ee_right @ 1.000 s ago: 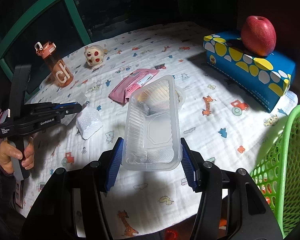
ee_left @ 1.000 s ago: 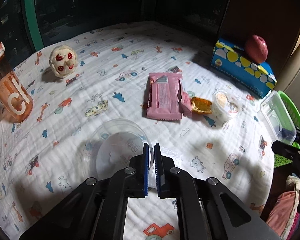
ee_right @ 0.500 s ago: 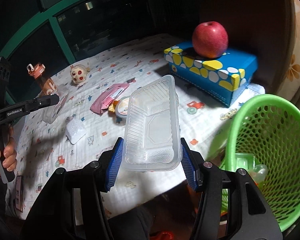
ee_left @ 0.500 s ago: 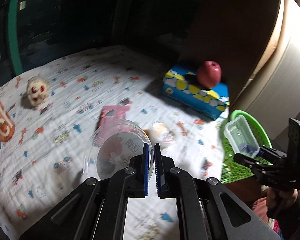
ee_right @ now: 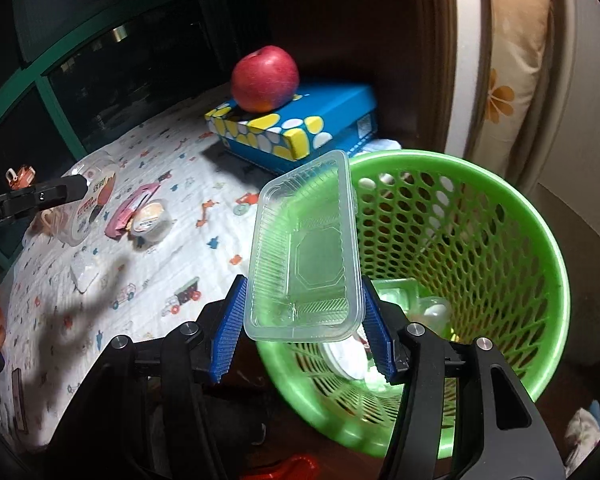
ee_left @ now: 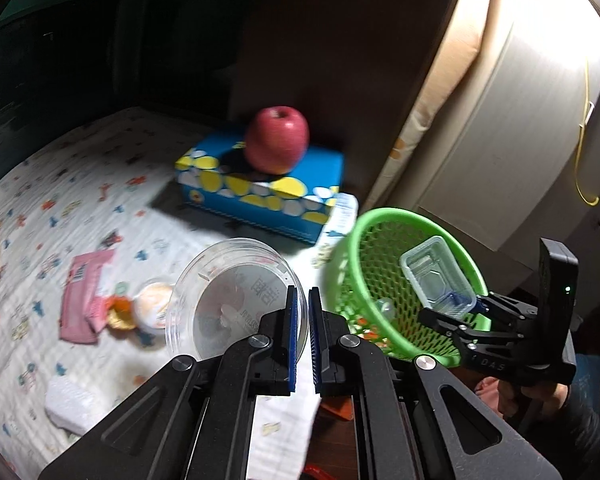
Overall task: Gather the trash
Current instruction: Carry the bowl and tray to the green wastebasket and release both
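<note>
My left gripper [ee_left: 303, 300] is shut on the rim of a clear round plastic lid [ee_left: 236, 300], held in the air over the table's right end, just left of the green mesh basket [ee_left: 380, 216]. My right gripper [ee_right: 303, 286] is shut on a clear rectangular plastic tray [ee_right: 304, 256], which hangs tilted over the near left rim of the basket [ee_right: 500, 208]. In the left wrist view the same tray [ee_left: 436, 280] shows above the basket's opening. Some trash [ee_right: 432, 312] lies at the basket's bottom.
On the patterned tablecloth [ee_left: 100, 208] lie a pink wrapper [ee_left: 82, 292], a gold wrapper [ee_left: 120, 312], a small round cup [ee_left: 154, 306] and a white foam piece [ee_left: 66, 400]. A red apple [ee_left: 278, 144] sits on a blue spotted box [ee_left: 260, 188]. A wall and curtain stand behind the basket.
Both grippers have swung right, away from the table's middle towards the green basket. The round lid has risen off the cloth. The tray now hangs over the basket's rim.
</note>
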The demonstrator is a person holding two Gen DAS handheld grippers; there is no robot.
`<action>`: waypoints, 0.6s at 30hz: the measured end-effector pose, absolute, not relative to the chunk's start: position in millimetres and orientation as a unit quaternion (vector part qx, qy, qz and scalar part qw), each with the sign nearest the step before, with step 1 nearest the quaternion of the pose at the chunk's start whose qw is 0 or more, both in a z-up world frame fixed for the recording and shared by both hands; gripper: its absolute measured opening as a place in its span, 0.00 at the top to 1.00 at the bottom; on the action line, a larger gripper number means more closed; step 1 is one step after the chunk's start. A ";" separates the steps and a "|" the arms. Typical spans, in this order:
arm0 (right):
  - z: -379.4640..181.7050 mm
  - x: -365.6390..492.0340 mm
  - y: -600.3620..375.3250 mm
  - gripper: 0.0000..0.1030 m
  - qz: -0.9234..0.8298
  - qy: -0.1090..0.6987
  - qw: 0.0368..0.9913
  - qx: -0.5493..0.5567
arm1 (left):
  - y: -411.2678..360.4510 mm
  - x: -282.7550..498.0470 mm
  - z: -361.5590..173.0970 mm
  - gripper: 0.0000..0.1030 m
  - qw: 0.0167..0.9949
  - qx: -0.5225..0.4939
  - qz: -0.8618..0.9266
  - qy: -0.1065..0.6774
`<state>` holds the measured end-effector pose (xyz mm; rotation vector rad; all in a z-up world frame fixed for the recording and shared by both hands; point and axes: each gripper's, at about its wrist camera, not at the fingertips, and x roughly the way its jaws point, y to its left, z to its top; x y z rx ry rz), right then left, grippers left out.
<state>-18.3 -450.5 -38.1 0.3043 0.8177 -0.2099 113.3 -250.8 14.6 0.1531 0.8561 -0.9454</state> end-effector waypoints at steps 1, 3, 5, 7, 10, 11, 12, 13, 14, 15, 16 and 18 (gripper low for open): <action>-39.7 -22.2 -456.5 0.46 -0.109 0.396 0.900 0.149 | -258.8 110.4 14.2 0.94 0.798 0.075 -0.446 0.399; -43.0 -28.5 -466.7 0.46 -0.121 0.397 0.897 0.154 | -275.2 103.6 14.0 0.94 0.790 0.081 -0.458 0.399; -45.9 -35.7 -477.0 0.46 -0.134 0.398 0.893 0.160 | -291.4 96.7 14.1 0.94 0.783 0.086 -0.469 0.399; -48.8 -42.0 -486.0 0.46 -0.144 0.398 0.890 0.167 | -305.9 90.0 13.8 0.94 0.776 0.091 -0.479 0.400; -51.9 -51.1 -499.2 0.44 -0.155 0.398 0.887 0.177 | -325.8 81.9 11.8 0.94 0.764 0.097 -0.494 0.403; -52.6 -54.5 -503.4 0.40 -0.159 0.398 0.885 0.180 | -332.3 80.3 10.3 0.94 0.760 0.098 -0.499 0.405; -52.9 -57.5 -506.6 0.38 -0.164 0.396 0.885 0.182 | -338.0 78.4 9.2 0.94 0.757 0.099 -0.502 0.407; -52.7 -59.7 -509.0 0.38 -0.168 0.395 0.885 0.184 | -344.8 76.2 7.3 0.94 0.753 0.101 -0.505 0.410; -52.9 -62.7 -512.2 0.38 -0.170 0.394 0.884 0.186 | -349.8 74.2 6.6 0.94 0.750 0.102 -0.508 0.412; -52.5 -67.3 -515.4 0.38 -0.172 0.392 0.884 0.189 | -354.6 71.9 5.2 0.94 0.747 0.104 -0.511 0.413; -52.2 -70.4 -518.1 0.38 -0.175 0.391 0.883 0.191 | -359.8 70.4 3.1 0.94 0.744 0.105 -0.512 0.416; -50.9 -76.6 -522.5 0.38 -0.179 0.387 0.884 0.194 | -370.0 66.9 -0.8 0.94 0.736 0.106 -0.518 0.422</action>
